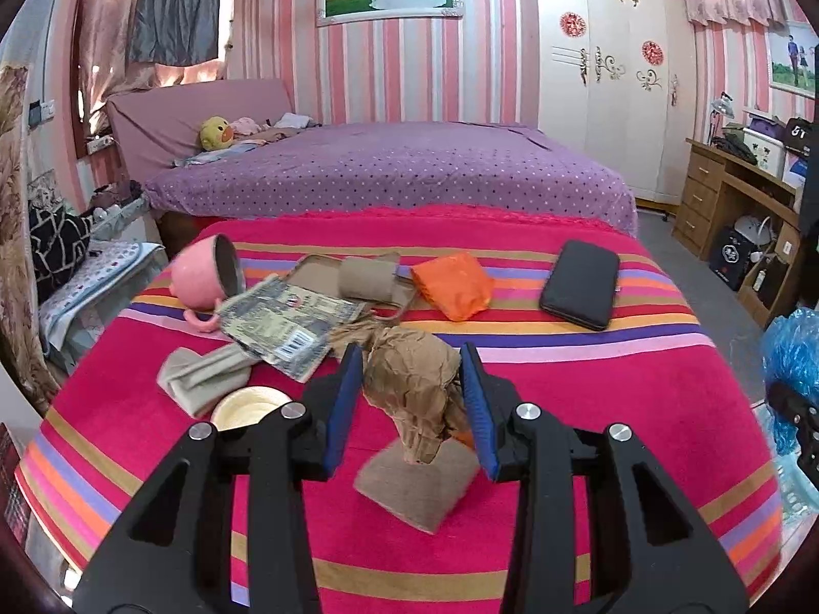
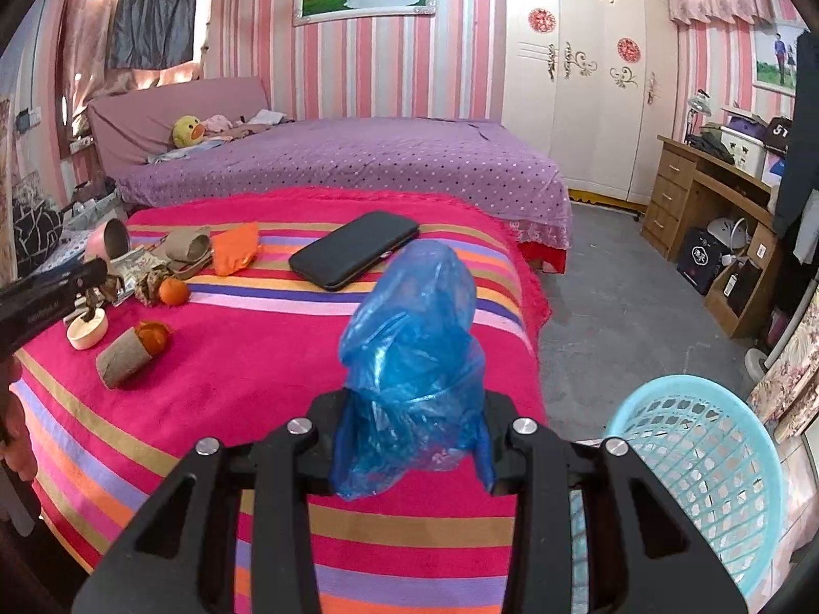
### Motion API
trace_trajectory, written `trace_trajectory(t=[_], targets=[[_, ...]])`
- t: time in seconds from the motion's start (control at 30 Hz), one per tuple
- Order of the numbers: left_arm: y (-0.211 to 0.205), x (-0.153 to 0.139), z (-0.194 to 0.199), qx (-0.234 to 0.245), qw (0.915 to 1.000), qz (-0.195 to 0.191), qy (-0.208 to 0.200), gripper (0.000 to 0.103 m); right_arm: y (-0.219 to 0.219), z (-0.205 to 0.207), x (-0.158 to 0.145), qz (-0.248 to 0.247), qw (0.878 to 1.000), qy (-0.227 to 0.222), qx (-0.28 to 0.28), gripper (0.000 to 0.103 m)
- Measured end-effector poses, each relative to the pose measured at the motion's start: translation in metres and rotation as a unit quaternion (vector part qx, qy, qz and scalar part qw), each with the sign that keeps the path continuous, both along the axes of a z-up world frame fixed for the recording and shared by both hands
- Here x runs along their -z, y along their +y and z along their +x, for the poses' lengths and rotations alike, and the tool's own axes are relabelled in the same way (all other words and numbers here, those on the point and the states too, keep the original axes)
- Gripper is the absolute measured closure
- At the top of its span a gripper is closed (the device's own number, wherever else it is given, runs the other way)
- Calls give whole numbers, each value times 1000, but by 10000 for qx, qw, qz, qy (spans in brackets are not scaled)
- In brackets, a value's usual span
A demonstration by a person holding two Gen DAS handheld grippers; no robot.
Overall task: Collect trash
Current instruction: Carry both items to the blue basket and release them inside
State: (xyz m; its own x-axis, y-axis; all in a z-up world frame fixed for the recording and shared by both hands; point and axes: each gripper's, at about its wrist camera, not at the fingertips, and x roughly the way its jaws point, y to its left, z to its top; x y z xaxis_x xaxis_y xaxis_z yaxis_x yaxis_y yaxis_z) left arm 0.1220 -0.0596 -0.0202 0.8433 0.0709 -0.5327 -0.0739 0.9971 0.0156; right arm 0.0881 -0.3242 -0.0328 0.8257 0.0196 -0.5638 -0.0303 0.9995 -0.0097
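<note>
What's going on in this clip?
A person is clearing trash off a striped blanket. The left hand-held gripper holds a crumpled brown paper wad; the right hand-held gripper holds a blue plastic bag near a light-blue basket. A tipped pink mug, phone and wrappers remain.

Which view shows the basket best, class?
The right wrist view: the basket shows its rim and mesh wall, low on the right beside the bed. The left wrist view catches only a pale sliver of it at the right edge.
</note>
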Motion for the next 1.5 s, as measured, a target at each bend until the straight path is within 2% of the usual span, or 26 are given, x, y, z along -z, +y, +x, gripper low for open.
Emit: trace_trajectory(t=[0.27,0.43,0.57,0.67,0.8,1.0,1.1,1.23,1.3,1.33,1.5], targets=[[-57,-13,-12,394,9985,269,-251,65,-74,-16,-4,-120,9988,-60,474,66],[-103,-12,-10,811,9965,-98,-177,65,-133,-34,-2,-252,9947,-28,999,66],[-151,-4,-16,1188,9927,-31,-209,65,-179,-49,3,-177,9903,2,1377,66],[-191,3,-18,1563,9876,-126,-109,65,-209,-56,11,-202,9860,87,1653,66],[-239,12,-20,2017,9789,-310,108,65,-235,-56,23,-186,9841,173,1756,66],[-314,29,-27,2556,9664,-149,212,65,-273,-62,39,122,9786,163,2050,66],[-349,41,-27,2758,9603,-114,398,65,-281,-71,43,181,9766,125,2141,66],[-376,53,-19,2915,9541,-183,660,65,-289,-77,46,192,9753,90,2197,66],[-383,58,-14,3000,9506,-184,775,60,-293,-81,47,209,9751,83,2207,66],[-386,61,-12,3051,9484,-149,847,50,-293,-81,49,210,9752,86,2201,66],[-377,61,-7,2862,9551,-53,761,22,-290,-81,49,202,9772,39,2113,66]])
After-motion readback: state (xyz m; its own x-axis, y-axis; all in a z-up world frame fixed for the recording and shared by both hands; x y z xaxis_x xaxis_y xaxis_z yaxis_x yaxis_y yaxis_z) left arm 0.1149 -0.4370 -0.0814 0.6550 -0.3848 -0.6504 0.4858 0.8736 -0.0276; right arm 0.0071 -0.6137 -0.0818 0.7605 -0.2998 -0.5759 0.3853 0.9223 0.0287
